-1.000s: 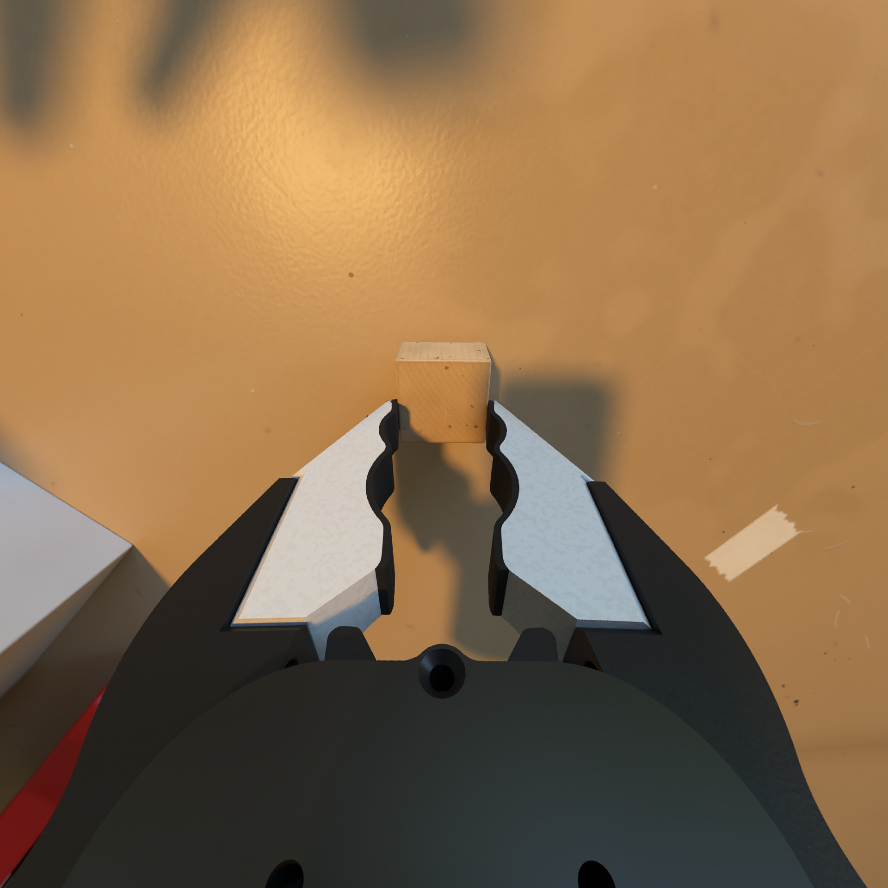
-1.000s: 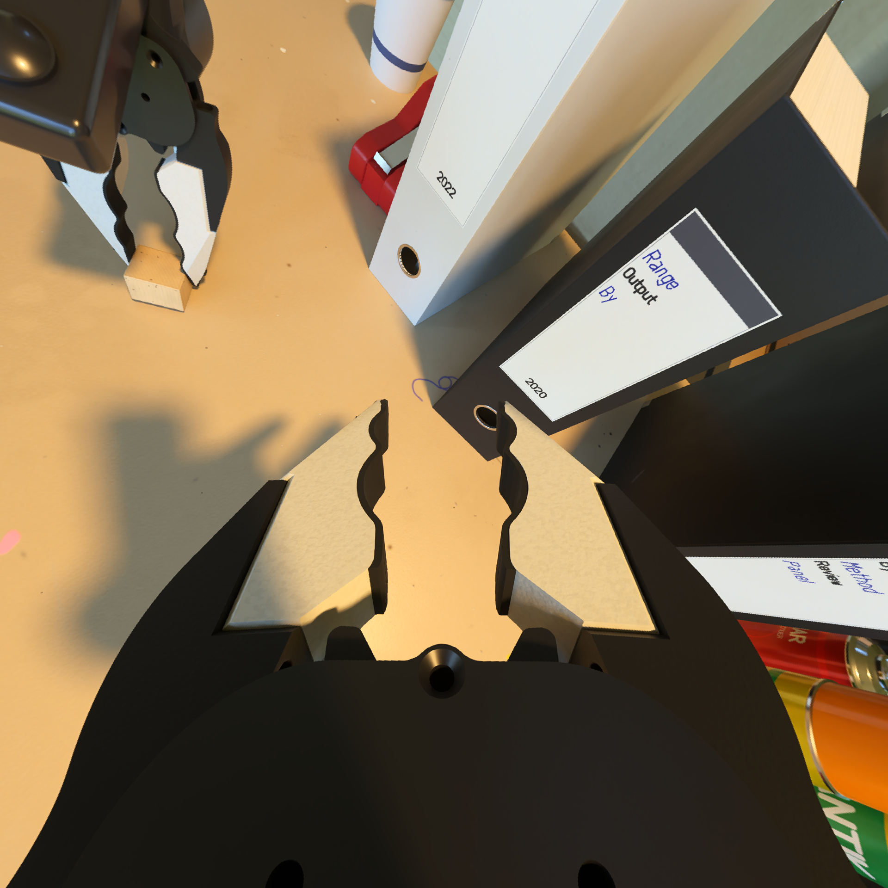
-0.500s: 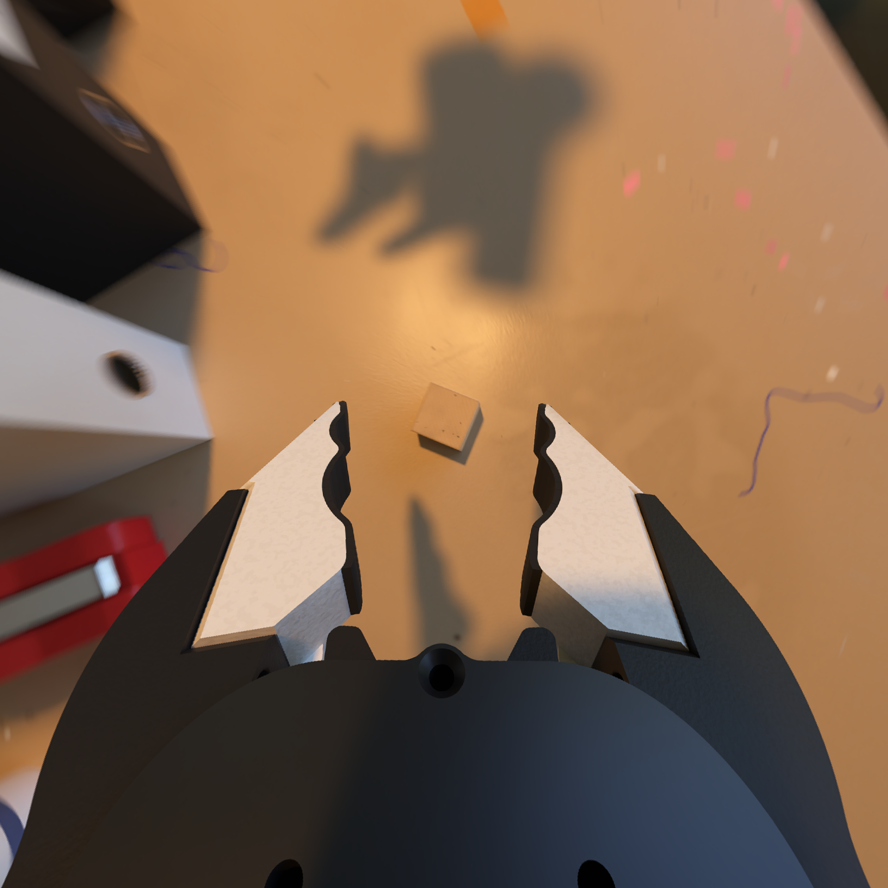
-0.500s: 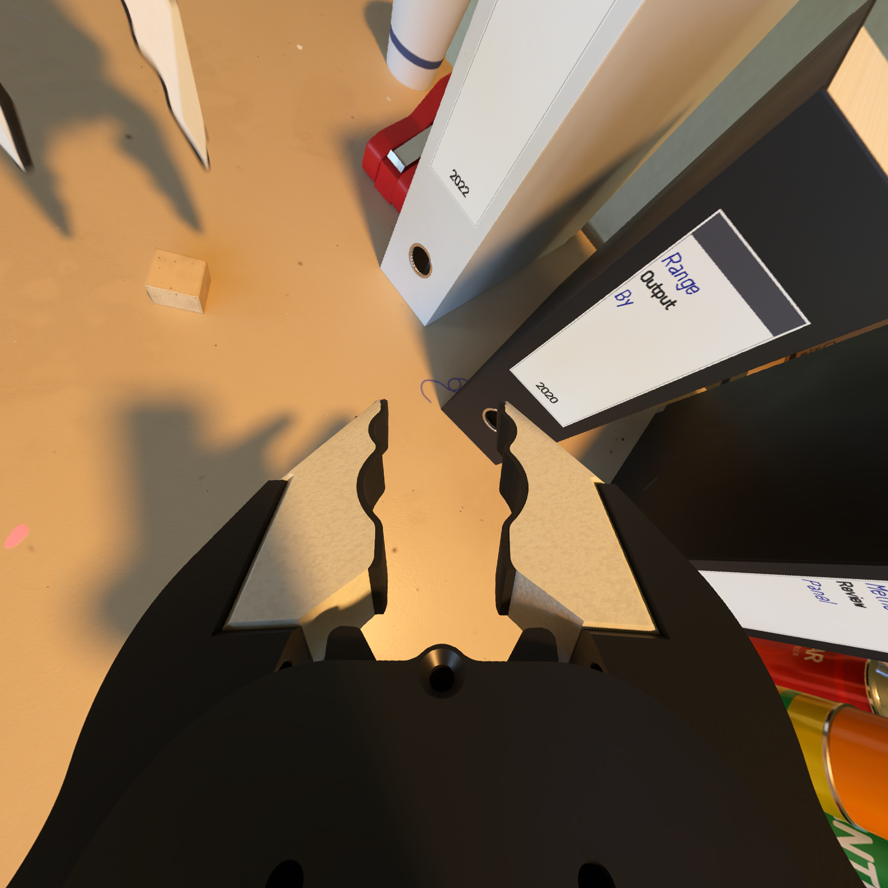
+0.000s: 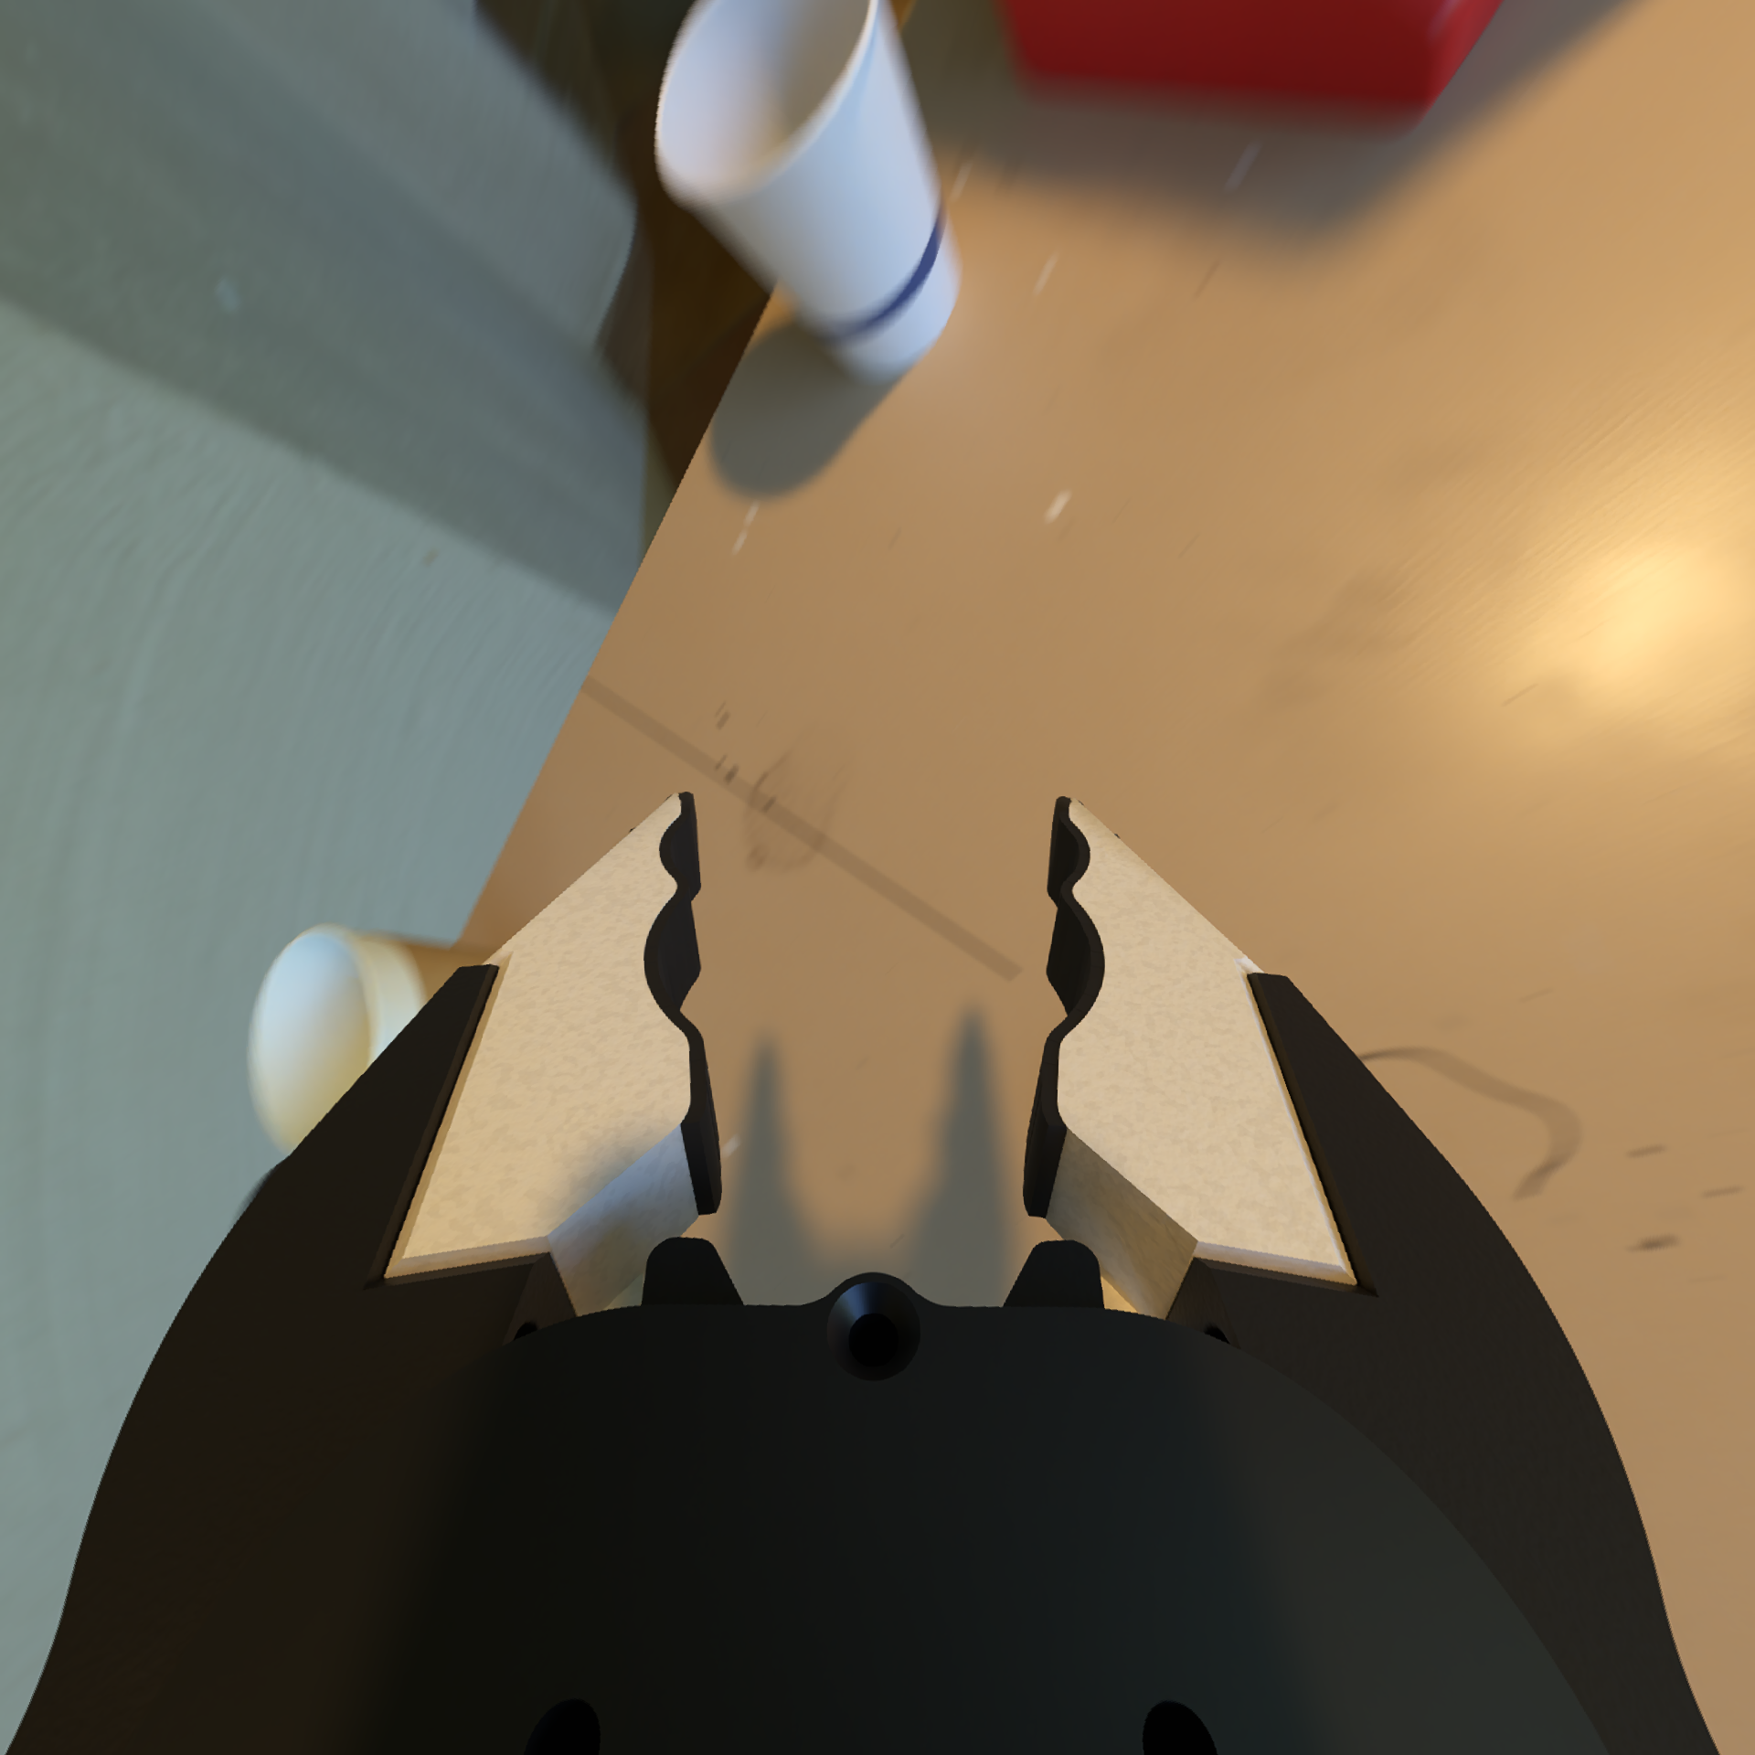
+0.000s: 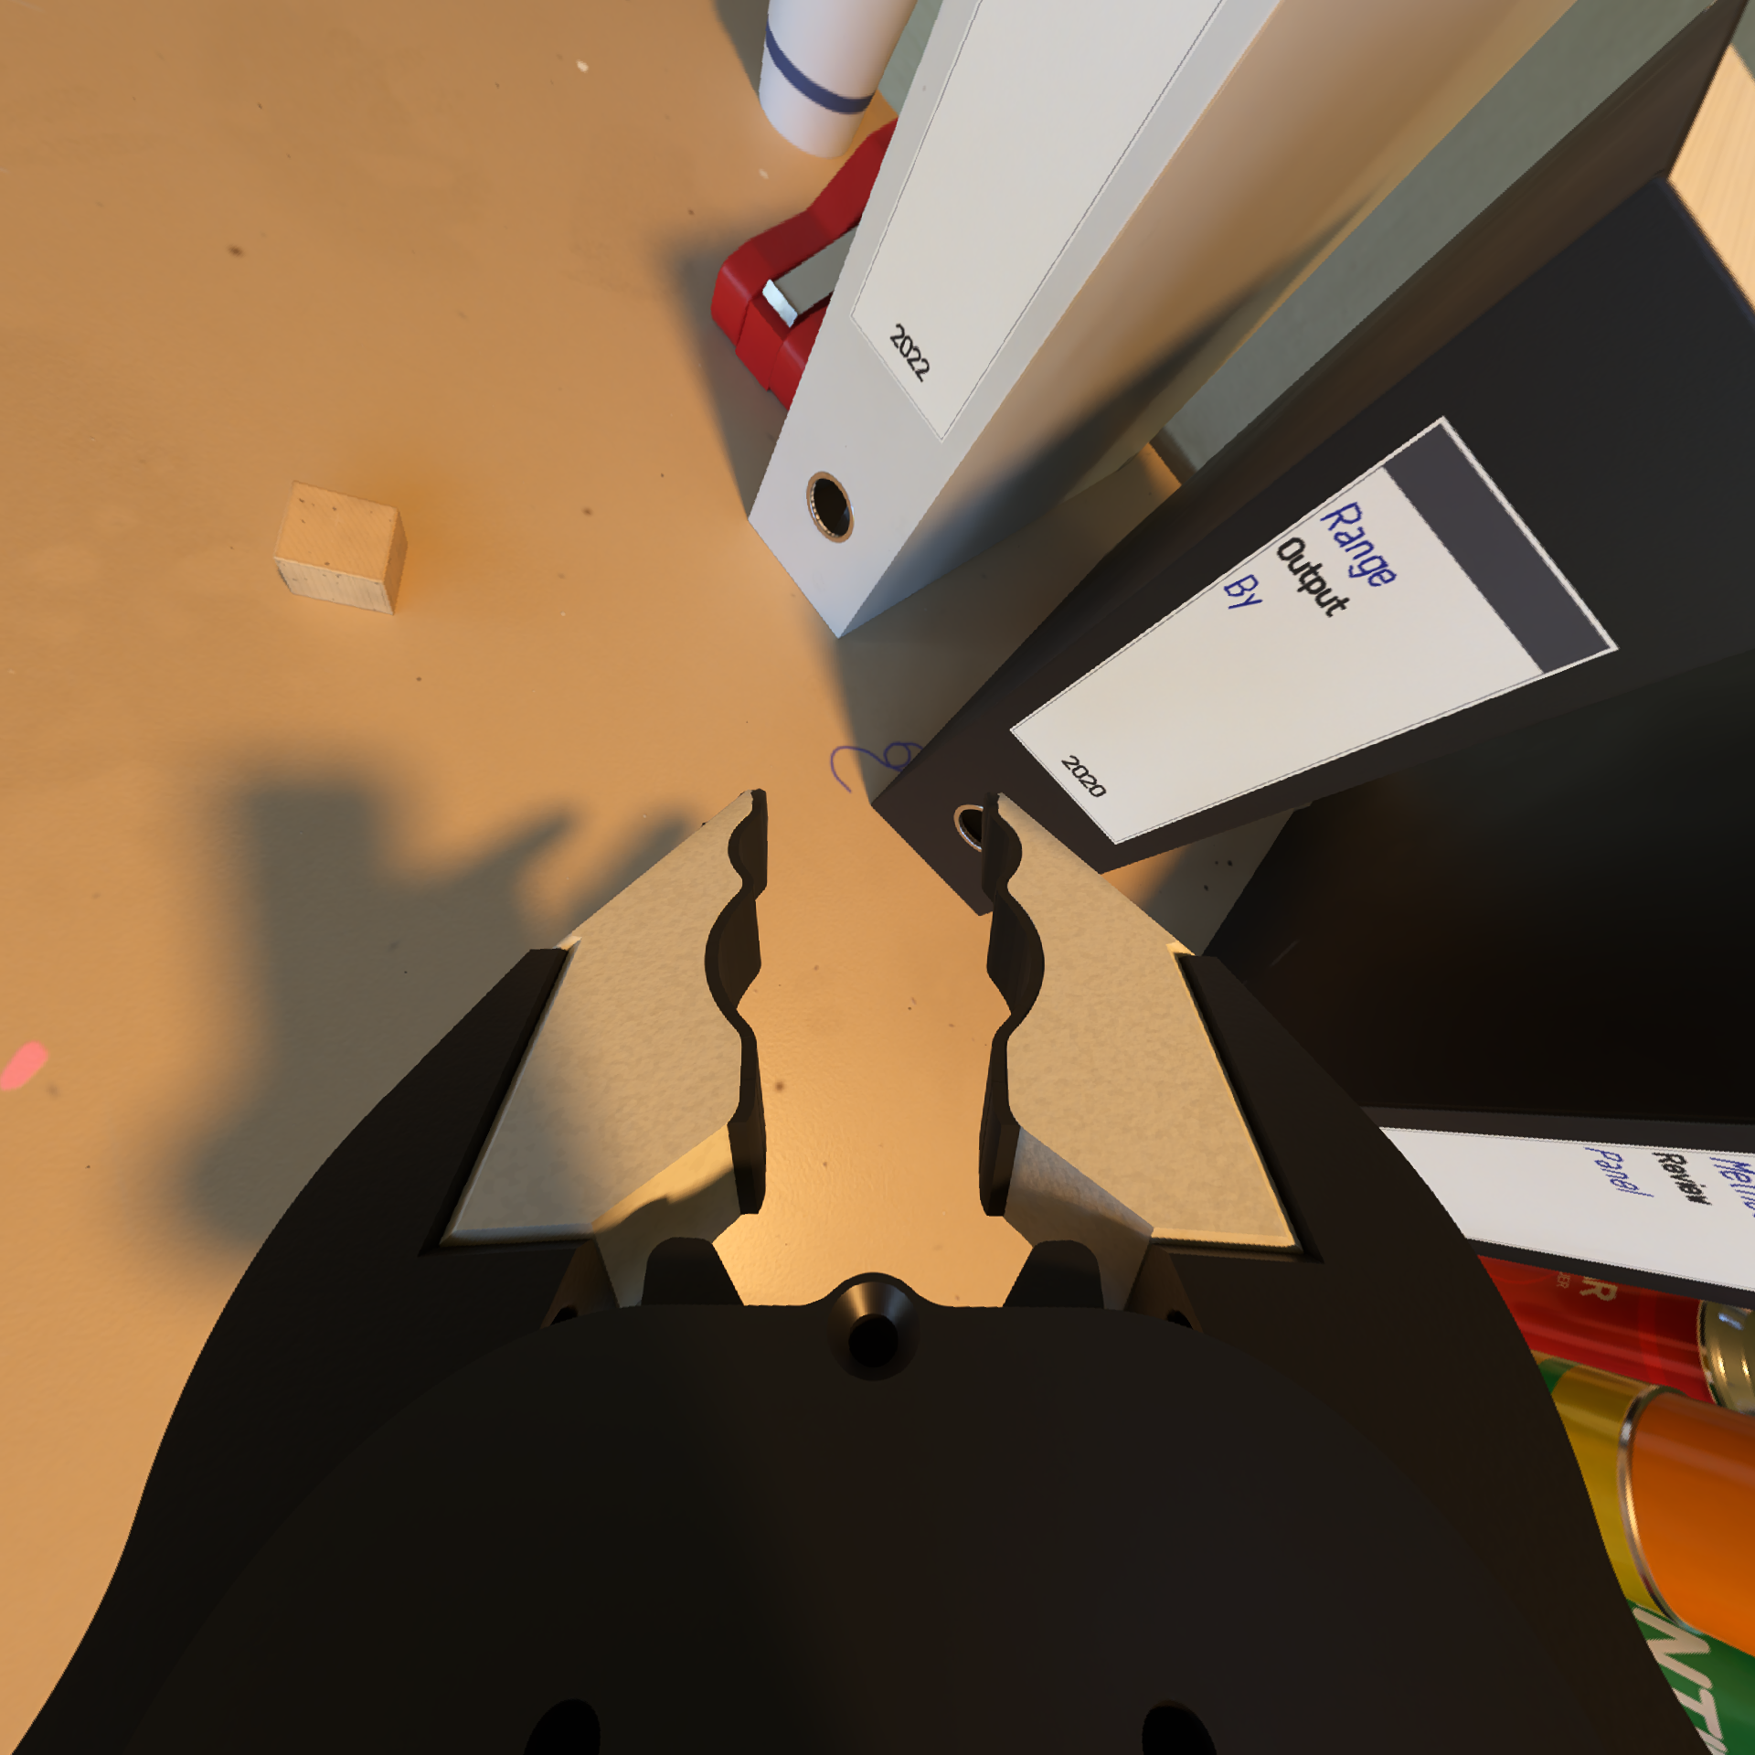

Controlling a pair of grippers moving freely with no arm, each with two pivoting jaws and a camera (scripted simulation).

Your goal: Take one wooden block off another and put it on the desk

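Observation:
One pale wooden block (image 6: 342,549) lies alone on the orange desk (image 6: 285,285), in the right wrist view at the far left. No second block shows in either view. My right gripper (image 6: 874,798) is open and empty, above the desk, well to the right of the block and close to a black binder (image 6: 1330,608). My left gripper (image 5: 872,802) is open wide and empty, over the desk (image 5: 1235,760) near its edge. The left wrist view is blurred and shows no block.
A white binder (image 6: 997,285), a red stapler (image 6: 769,294) and a white paper cup (image 6: 817,85) stand behind the block's area. Cans (image 6: 1671,1481) lie at the right. The left wrist view shows the cup (image 5: 817,180), a red object (image 5: 1235,47), a cream knob (image 5: 313,1035) and grey floor (image 5: 237,665).
My left gripper let go of the block, opened wider, rose and swung away towards the desk edge and cup, leaving the right wrist view. The right gripper hardly moved.

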